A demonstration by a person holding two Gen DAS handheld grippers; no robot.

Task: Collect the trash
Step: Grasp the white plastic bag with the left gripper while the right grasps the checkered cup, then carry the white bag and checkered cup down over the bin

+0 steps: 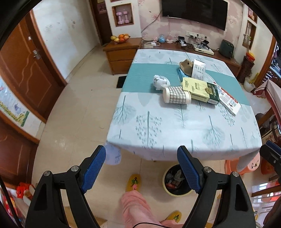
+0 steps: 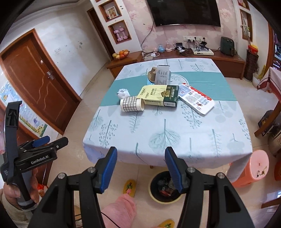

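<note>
Trash [image 1: 196, 87] lies on the table [image 1: 175, 133], well beyond both parted, empty tools [image 1: 141, 168]

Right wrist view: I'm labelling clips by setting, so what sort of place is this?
Most likely a home living or dining room: a black wall-mounted television, a table under a tree-print tablecloth, and a fruit bowl on a low wooden cabinet.

A fruit bowl [image 2: 121, 54] sits on the wooden cabinet [image 2: 123, 64]; pink dumbbells [image 2: 120, 34] fill a wall niche beside what looks like a television [image 2: 184, 12].
</note>
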